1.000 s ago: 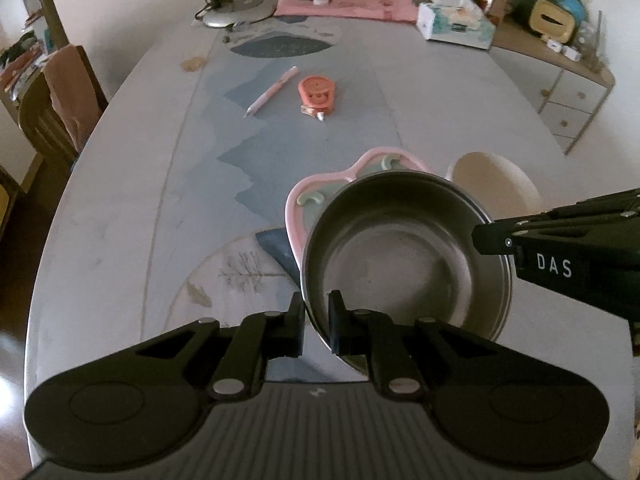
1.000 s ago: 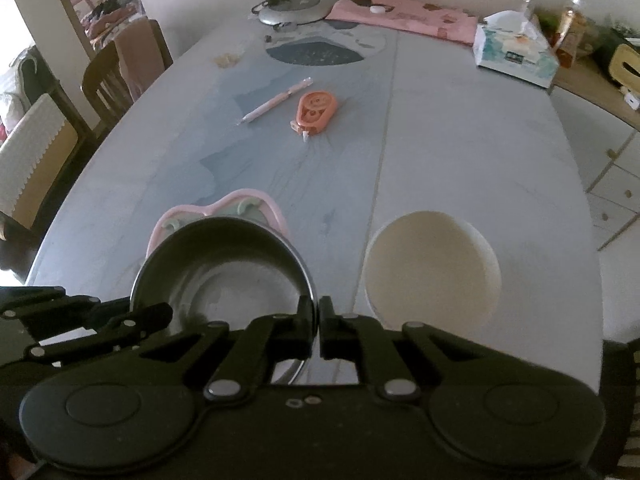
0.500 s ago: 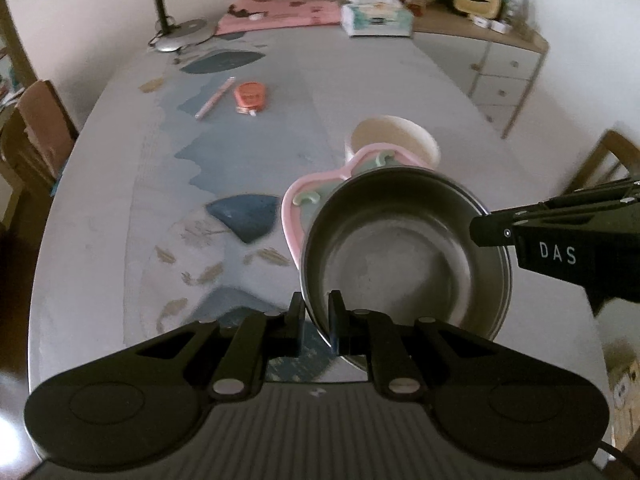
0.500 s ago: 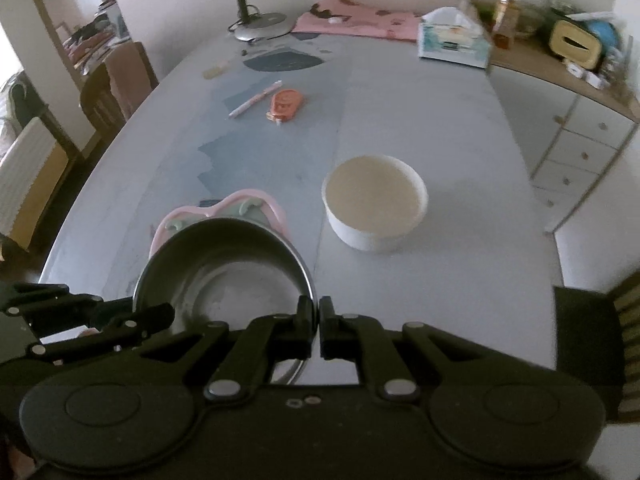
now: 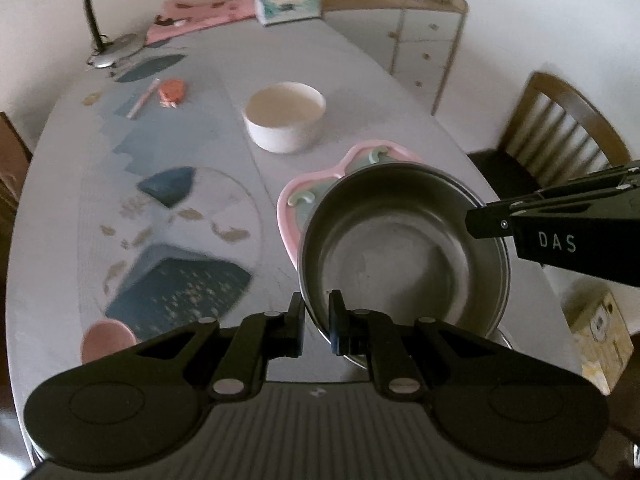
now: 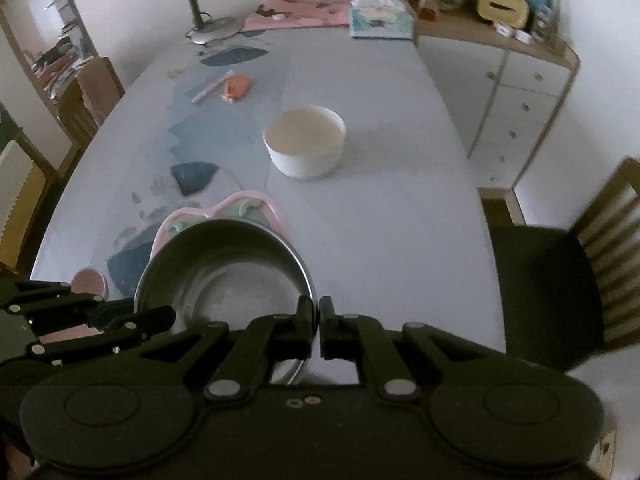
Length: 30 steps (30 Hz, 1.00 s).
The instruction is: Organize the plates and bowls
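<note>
Up close in the left wrist view, the left gripper (image 5: 316, 316) has its jaws pinched narrowly on the near rim of a steel bowl (image 5: 404, 252), one finger outside the wall and one inside. That bowl sits over a pink heart-shaped plate (image 5: 292, 204), whose rim and pale green inner part show past its far-left edge. The right gripper (image 5: 480, 220) comes in from the right and meets the bowl's right rim; its jaw gap cannot be made out from here. Farther up the table (image 5: 360, 72) stands a white bowl (image 5: 285, 116), well apart from the held stack. A small pink cup (image 5: 106, 338) sits near the left finger base. A pen (image 5: 143, 98) and an orange tape dispenser (image 5: 172, 92) lie side by side toward the far end, near a desk lamp (image 5: 108, 8) and a tissue box (image 5: 288, 6).

Seen from the right wrist view, the right gripper (image 6: 318, 316) is nearly closed, clamped on the steel bowl's (image 6: 224, 276) right rim. The left gripper (image 6: 156, 316) reaches the bowl's left edge from the lower left. The pink plate (image 6: 224, 210) peeks out beyond the bowl, and the white bowl (image 6: 304, 146) stands farther back on the table (image 6: 400, 220). A wooden chair (image 6: 560, 288) is at the right.
</note>
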### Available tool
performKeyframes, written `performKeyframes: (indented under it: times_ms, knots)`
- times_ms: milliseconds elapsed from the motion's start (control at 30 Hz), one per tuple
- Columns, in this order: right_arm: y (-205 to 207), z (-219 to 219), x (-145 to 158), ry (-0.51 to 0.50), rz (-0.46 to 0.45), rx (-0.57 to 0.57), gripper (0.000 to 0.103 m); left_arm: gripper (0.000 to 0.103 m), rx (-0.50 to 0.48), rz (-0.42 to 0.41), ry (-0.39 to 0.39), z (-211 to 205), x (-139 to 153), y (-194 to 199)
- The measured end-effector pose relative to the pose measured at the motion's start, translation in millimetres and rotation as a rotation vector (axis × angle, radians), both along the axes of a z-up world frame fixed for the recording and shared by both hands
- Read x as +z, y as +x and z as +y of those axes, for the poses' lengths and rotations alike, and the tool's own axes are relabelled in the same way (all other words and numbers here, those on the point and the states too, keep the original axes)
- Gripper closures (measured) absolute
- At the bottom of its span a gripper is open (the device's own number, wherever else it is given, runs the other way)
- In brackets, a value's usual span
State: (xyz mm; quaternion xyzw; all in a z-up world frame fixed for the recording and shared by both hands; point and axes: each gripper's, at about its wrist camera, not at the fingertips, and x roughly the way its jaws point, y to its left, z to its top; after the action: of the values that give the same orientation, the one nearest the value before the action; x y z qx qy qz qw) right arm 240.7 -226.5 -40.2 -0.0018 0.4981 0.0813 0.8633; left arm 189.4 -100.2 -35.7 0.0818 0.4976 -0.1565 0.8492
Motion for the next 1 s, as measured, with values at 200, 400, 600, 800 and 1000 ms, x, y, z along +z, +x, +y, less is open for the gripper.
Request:
performKeyframes:
  times_ms: [200,400,600,800,1000]
  knots:
    - [-35,-16,-12,-0.002,0.043,-0.042,0.098,0.092,-0.053,0.037,-0.001,-12,-13,-32]
    - [-65,-25,-26,-0.012,0.088,-0.068,0.098,0.092,-0.090,0.091,-0.003,-18,-28,-53]
    - [-84,-28,-45,-0.025,0.139,-0.085,0.098,0.092,-0.122,0.132,0.007,-23,-46,-66]
    - [-93,-33,-54,-0.019,0.159,-0.111,0.098,0.092,-0.141,0.131,0.020,-25,-57,-69]
    - [-92,-34,-61,-0.004,0.163,-0.125,0.098,0.092,-0.144,0.134,0.030,-26,-63,-66]
